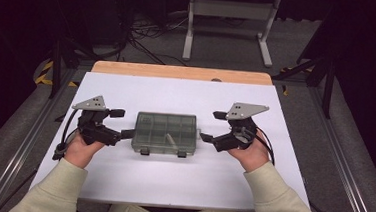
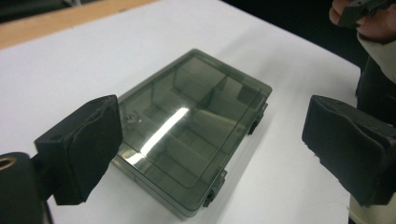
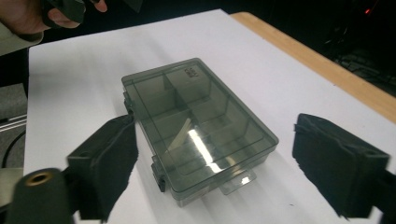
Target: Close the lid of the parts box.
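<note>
Closed box lies lengthwise between both released grippers, left and right, equally near each.

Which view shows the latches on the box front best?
Right gripper view: the box sits close, one latch on its near edge clear. Left gripper view shows both latches smaller, edge-on. High view shows them as two tiny dark tabs.

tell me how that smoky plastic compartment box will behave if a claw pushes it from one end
The box looks rigid and probably light, its compartments seeming nearly empty. Lying flat and low, it would likely slide on the smooth white table rather than tip. Its glossy lid may be slippery.
</note>
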### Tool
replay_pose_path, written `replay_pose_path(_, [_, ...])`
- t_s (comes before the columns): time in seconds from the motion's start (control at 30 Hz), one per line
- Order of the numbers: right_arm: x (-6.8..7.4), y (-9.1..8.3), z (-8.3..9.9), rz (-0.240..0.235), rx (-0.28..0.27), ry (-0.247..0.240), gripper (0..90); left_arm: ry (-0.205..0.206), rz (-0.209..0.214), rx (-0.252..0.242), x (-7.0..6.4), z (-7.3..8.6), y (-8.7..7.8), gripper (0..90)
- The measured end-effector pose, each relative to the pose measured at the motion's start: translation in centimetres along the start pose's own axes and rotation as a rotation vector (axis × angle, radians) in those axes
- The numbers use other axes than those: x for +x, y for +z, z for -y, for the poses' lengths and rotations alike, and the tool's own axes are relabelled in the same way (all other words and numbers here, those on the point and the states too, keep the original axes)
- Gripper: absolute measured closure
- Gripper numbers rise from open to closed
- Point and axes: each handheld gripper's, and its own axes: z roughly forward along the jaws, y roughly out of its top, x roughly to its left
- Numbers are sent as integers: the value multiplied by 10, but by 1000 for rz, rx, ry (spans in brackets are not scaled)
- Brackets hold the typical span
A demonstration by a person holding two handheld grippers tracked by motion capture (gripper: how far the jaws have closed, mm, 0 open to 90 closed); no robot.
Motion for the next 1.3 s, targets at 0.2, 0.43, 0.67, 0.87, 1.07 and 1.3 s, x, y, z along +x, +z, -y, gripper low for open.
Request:
replay_pose_path(0.2, [0,-17,9,38,-55,0,50,32,-41,-48,-5,7,-10,49])
replay_pose_path(0.43, [0,-35,23,64,-119,11,7,63,-84,-127,-12,21,-17,36])
replay_pose_path(0.67, [0,-47,38,89,-163,23,7,94,-128,-173,-15,34,-20,34])
replay_pose_path(0.87, [-1,-55,58,113,-218,38,7,92,-138,-192,-15,47,-20,34])
replay_pose_path(1.07, [0,-58,74,127,-236,50,7,92,-151,-221,-15,60,-23,32])
replay_pose_path(1.3, [1,-58,89,137,-239,54,7,109,-164,-230,-15,72,-23,31])
